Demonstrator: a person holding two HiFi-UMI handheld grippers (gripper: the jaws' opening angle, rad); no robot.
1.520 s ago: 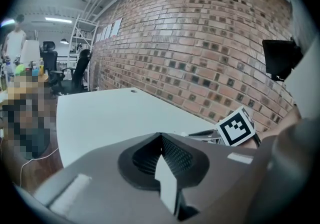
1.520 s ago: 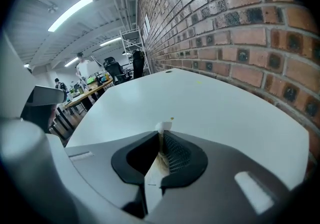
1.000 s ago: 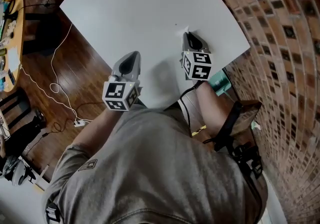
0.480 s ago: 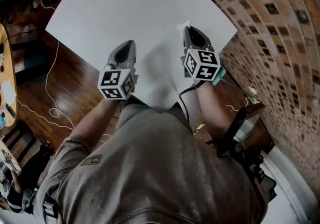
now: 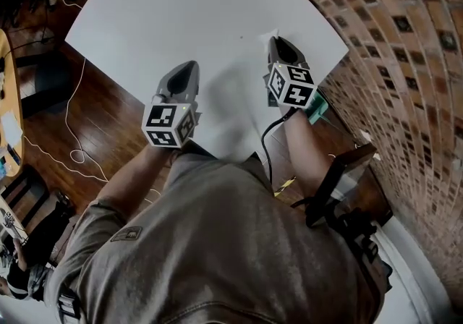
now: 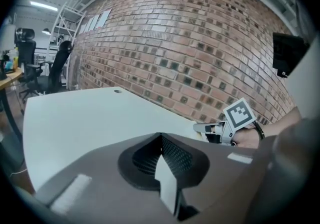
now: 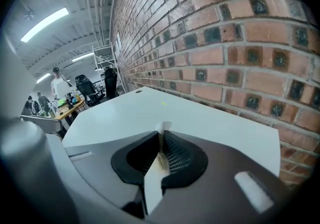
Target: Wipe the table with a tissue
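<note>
R gripper (image 5: 275, 43) jaws pinch tissue (image 7: 163, 127) | L gripper (image 5: 189, 67) jaws together, empty | brick wall (image 5: 405, 40) beside table (image 5: 173, 11)

1. An open office-like lab workspace is showing: a brick wall (image 7: 225, 43) is running beside a white table (image 5: 188, 19).
2. Strip lights (image 7: 45, 24) are glowing overhead.
3. Office chairs (image 6: 57, 68) are standing by desks, and cables (image 5: 66, 120) are trailing over a wooden floor (image 5: 108, 120).

The head view looks steeply down on the white table (image 5: 181, 19). Both gripper views skim low and close across that same tabletop, with the brick wall (image 6: 200, 43) behind it.
</note>
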